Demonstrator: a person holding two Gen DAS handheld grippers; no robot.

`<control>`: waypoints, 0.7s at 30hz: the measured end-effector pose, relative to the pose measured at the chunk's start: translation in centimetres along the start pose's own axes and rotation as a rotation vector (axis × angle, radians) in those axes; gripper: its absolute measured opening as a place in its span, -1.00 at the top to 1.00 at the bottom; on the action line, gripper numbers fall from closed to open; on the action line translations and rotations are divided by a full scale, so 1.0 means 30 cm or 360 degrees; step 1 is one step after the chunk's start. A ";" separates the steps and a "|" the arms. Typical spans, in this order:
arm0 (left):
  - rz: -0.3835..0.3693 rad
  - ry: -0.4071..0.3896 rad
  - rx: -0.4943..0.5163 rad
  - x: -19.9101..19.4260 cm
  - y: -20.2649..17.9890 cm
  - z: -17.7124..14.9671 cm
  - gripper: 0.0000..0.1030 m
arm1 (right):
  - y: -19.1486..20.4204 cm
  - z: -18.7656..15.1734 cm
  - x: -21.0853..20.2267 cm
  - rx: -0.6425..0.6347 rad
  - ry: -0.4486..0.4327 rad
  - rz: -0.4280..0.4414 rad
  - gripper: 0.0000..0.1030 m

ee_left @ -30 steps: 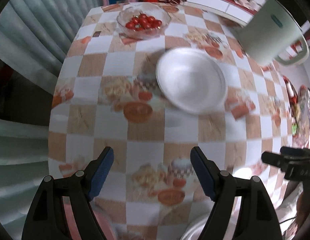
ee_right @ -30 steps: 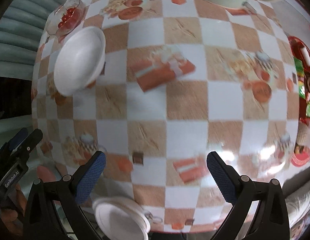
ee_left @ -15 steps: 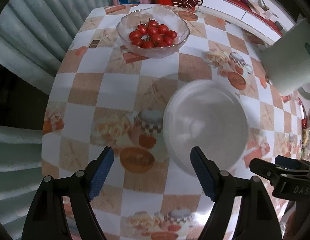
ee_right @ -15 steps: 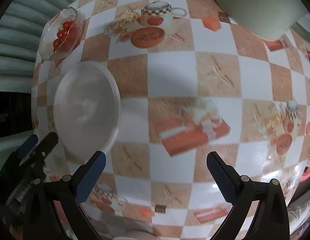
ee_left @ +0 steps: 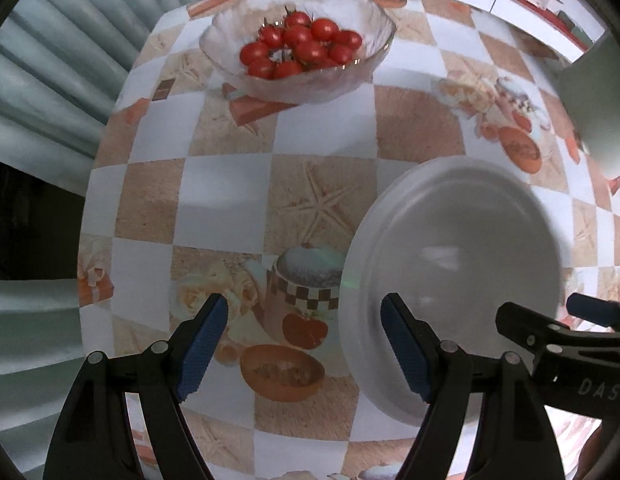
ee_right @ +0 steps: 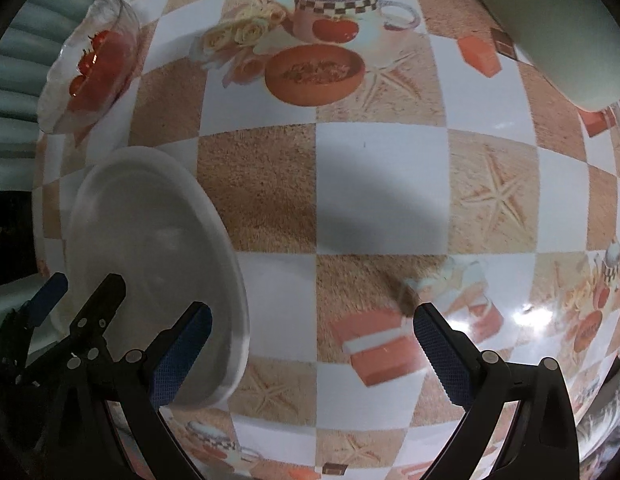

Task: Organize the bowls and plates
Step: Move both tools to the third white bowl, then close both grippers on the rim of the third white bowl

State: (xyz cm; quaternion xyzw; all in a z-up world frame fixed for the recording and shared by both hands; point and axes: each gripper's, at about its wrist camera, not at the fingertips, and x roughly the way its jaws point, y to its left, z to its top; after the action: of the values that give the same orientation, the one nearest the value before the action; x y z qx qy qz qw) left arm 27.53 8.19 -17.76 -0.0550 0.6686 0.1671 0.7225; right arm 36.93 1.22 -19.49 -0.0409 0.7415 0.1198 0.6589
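A table covered in a checkered cloth (ee_left: pixel 321 132) printed with teapots and starfish fills both views. A pale green jug (ee_right: pixel 549 20) stands at its far right. A white plate (ee_left: pixel 457 280) lies flat between the two downward-pointing grippers. A glass bowl of cherry tomatoes (ee_left: pixel 298 52) sits beyond it. The left gripper (ee_left: pixel 304 344) and right gripper (ee_right: pixel 311 356) hover with jaws wide, holding nothing.

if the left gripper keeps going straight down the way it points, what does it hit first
Probably the tablecloth. The open left gripper has only cloth between its fingers; its right finger overlaps the white plate's edge, so it might clip that.
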 end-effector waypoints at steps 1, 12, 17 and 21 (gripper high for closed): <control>-0.0001 0.0006 0.0002 0.008 0.001 0.000 -0.58 | 0.003 0.002 0.008 -0.0005 0.0004 -0.0005 -0.97; -0.0073 0.0029 0.0060 0.031 -0.008 0.032 -0.34 | 0.034 0.010 0.003 -0.0074 -0.0034 -0.0038 -0.81; -0.0174 0.0068 0.0112 0.021 -0.040 0.054 0.26 | 0.073 -0.003 -0.043 -0.0163 -0.0110 0.0004 -0.03; -0.0228 0.0082 0.0144 0.014 -0.063 0.063 0.51 | 0.083 -0.006 -0.046 -0.0154 -0.0080 0.0101 0.61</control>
State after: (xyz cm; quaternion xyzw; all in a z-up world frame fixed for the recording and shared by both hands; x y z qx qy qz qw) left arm 29.94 7.06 -18.25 -0.0742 0.6882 0.0833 0.7169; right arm 36.37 3.45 -17.80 -0.0461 0.7189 0.1775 0.6705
